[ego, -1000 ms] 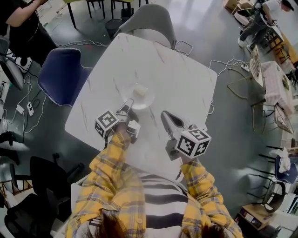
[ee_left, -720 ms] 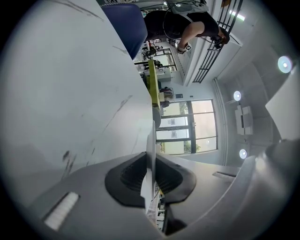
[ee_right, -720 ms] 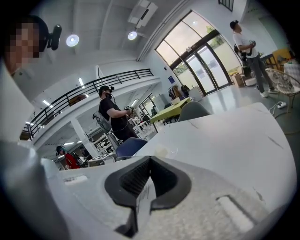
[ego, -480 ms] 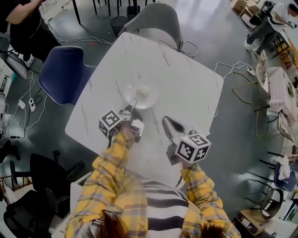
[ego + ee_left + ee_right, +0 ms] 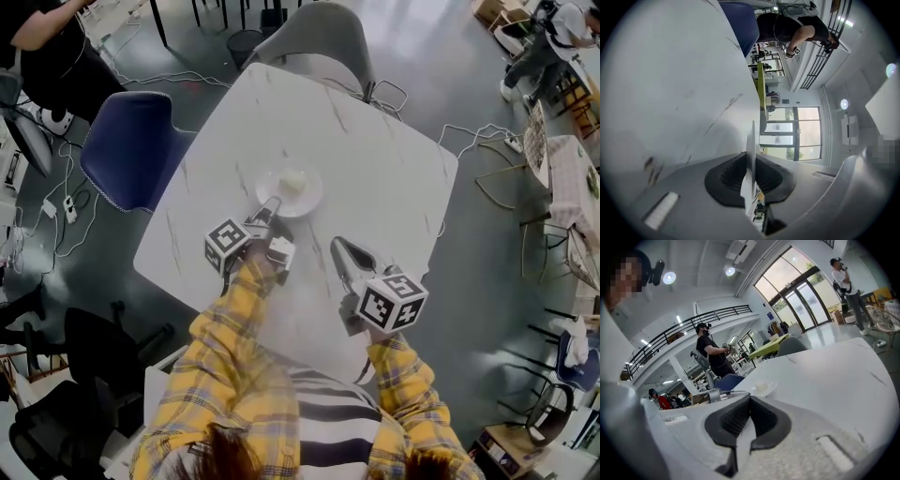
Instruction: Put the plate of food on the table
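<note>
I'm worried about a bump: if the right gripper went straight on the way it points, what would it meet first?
Probably the plate of food, which sits dead ahead of the right gripper in its own view; since it tilts slightly down, the table could come first.

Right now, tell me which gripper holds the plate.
The left gripper: its jaws pinch the near rim of the plate. The right gripper has its jaws together, empty, clear of it.

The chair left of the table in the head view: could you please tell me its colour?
The chair is dark blue, best seen in the head view.
</note>
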Motion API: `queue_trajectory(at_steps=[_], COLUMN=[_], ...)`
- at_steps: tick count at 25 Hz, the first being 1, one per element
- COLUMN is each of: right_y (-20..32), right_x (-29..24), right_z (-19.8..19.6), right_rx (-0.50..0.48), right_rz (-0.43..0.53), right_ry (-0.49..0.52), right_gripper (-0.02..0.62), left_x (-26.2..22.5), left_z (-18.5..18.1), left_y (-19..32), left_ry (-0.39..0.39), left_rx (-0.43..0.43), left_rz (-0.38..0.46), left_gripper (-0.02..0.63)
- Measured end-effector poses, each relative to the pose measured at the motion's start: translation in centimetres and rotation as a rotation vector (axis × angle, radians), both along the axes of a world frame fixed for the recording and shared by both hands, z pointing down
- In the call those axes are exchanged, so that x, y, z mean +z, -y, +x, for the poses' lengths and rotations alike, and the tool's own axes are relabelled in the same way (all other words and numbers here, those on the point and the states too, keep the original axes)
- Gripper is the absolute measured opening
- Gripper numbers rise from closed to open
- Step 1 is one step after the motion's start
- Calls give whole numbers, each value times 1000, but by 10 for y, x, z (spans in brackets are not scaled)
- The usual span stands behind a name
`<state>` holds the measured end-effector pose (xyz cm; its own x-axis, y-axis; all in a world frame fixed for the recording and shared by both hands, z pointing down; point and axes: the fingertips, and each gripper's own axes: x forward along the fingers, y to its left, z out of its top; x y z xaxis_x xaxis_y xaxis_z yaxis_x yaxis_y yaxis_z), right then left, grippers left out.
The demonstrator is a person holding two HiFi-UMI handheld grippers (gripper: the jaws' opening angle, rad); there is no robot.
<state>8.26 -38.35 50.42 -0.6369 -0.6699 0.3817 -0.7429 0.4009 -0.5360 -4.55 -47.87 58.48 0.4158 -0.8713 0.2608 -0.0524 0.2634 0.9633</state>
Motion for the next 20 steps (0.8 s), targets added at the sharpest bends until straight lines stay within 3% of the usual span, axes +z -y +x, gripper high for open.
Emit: queue_trajectory(at_steps=[20], right_y=[1], right_x=[12], right_z=[-11], right_rx=[-24], right_rz=[-30], right_ry=[6], right_gripper=[-2], left_x=[15], left_z=[-15], left_y=[11], left_ry=[-1], left_rx=[-75], left_rz=[-48], left_gripper=[18])
